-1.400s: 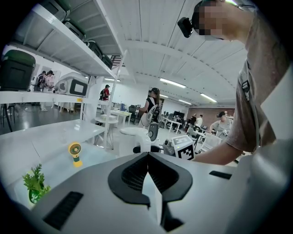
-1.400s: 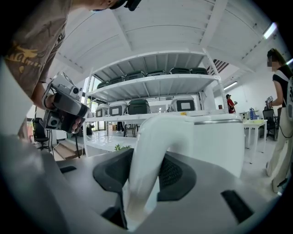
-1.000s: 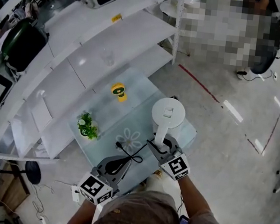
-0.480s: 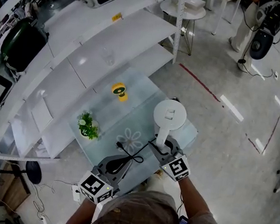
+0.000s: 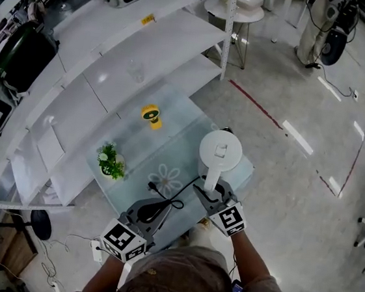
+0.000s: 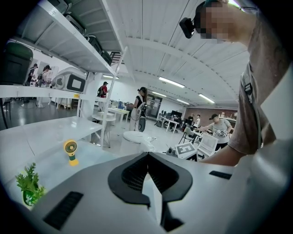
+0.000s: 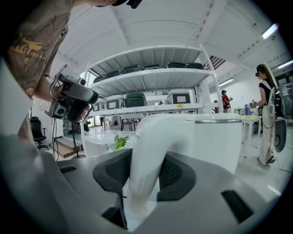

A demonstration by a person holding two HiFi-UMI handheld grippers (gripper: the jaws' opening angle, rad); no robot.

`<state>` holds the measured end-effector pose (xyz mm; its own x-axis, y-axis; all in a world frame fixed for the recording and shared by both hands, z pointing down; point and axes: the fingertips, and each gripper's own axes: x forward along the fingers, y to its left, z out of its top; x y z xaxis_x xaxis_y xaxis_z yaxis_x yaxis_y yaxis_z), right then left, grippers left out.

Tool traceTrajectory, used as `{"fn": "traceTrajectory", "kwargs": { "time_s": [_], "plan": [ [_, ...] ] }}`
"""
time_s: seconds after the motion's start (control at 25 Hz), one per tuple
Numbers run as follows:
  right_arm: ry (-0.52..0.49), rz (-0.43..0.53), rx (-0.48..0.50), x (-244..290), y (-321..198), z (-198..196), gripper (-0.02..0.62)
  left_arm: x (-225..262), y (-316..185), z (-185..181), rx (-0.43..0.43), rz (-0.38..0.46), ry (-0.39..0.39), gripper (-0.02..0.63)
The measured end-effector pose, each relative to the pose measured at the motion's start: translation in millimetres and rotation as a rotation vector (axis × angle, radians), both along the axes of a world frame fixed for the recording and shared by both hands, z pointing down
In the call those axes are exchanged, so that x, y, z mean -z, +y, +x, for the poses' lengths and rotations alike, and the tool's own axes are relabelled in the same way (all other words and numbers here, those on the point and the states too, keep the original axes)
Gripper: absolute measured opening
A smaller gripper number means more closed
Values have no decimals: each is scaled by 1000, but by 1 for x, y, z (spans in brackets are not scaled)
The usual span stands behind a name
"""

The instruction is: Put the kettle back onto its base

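The white kettle [image 5: 220,151] stands on the right part of the glass table [image 5: 172,118], with its handle [image 5: 209,178] pointing towards me. My right gripper [image 5: 211,190] is shut on that handle. In the right gripper view the handle [image 7: 146,155] fills the gap between the pads, with the kettle's body [image 7: 215,137] behind it. My left gripper [image 5: 152,212] hangs over the table's near edge, left of the kettle, with its tips together [image 6: 147,157] and nothing held. A black cord [image 5: 168,202] with a plug lies beside it. I cannot make out the base.
A small yellow fan [image 5: 150,115] and a potted green plant [image 5: 110,162] stand on the table's far and left parts. White shelving [image 5: 114,56] runs behind the table. A round white table [image 5: 235,7] and people stand farther off.
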<state>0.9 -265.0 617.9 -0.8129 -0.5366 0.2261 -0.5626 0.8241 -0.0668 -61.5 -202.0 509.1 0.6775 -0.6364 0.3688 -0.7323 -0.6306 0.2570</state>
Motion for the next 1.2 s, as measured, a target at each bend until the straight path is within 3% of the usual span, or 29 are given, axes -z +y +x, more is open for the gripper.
{"fn": "traceTrajectory", "kwargs": {
  "time_s": [0.8, 1.2],
  "plan": [
    [95, -87, -60, -23, 18, 5, 147, 11, 20, 4, -31, 21, 57, 21],
    [163, -117, -78, -32, 32, 26, 189, 11, 39, 5, -62, 21, 68, 21]
  ]
}}
